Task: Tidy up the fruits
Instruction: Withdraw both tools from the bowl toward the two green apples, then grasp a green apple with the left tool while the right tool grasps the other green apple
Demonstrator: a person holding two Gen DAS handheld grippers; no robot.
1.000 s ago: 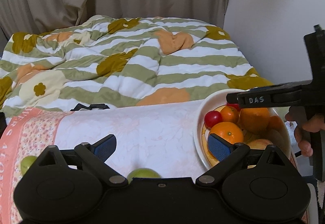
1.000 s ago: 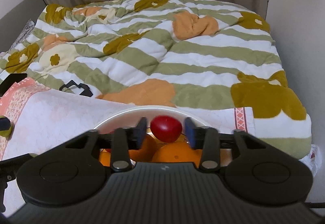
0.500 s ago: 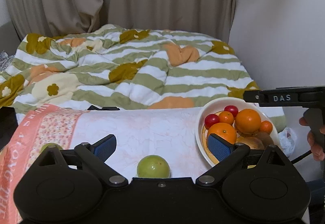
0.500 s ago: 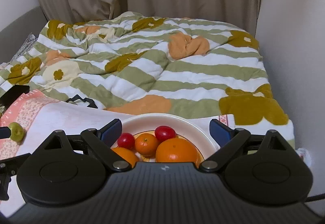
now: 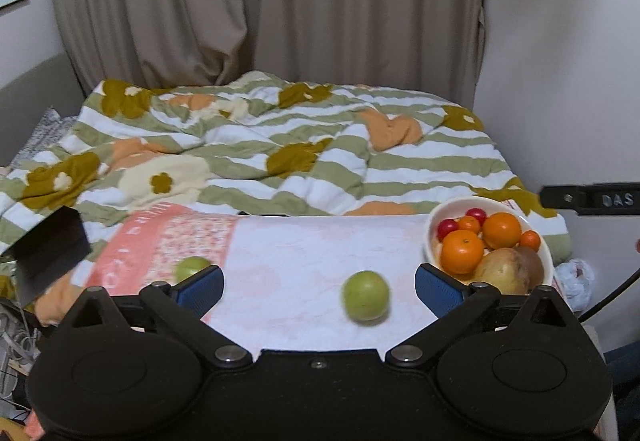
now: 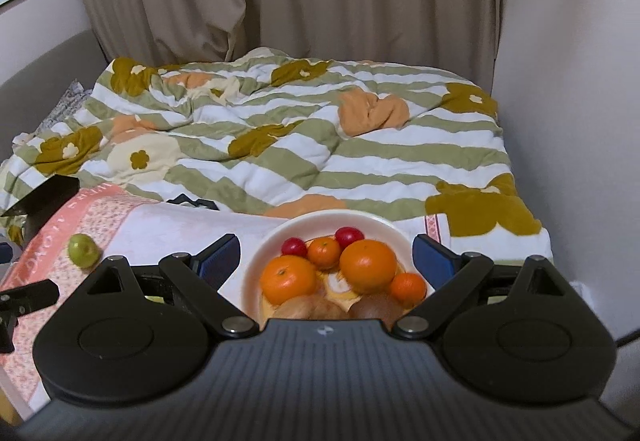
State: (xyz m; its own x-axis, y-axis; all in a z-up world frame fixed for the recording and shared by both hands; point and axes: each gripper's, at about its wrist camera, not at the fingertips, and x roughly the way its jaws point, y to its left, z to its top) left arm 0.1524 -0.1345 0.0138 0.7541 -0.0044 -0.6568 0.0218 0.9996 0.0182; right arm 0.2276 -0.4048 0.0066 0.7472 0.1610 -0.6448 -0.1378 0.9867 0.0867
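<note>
**Both tongs released above the fruit table: two green fruits left outside the bowl**

Left wrist view: the left tongs (image 5: 319, 283) are at their widest, jaws just finishing their opening, with nothing pressed between the blue pads. A round green fruit (image 5: 365, 300) lies on the pale towel (image 5: 304, 253) covering the table, seen in the gap between the jaws and right of centre. Being round, it has no long axis to align with. A second green fruit (image 5: 192, 267) sits farther left on the towel's pink floral band, partly hidden behind the left pad.

The white bowl (image 5: 434, 217) stands at the right end of the table and holds oranges, small mandarins, two red cherry tomatoes and two brownish fruits. The right tongs (image 6: 326, 259) hover directly over it, spread wide and empty.

Judged from position, the left tongs are the nearer tool for both green fruits; the bowl lies to their right, so the coming carry would run rightward.

Legible writing: "DAS" on the black bar (image 5: 592, 199) of the right tool. The pink towel border carries lettering, only partly readable. A striped floral duvet (image 5: 280, 153) covers the bed beyond.
</note>
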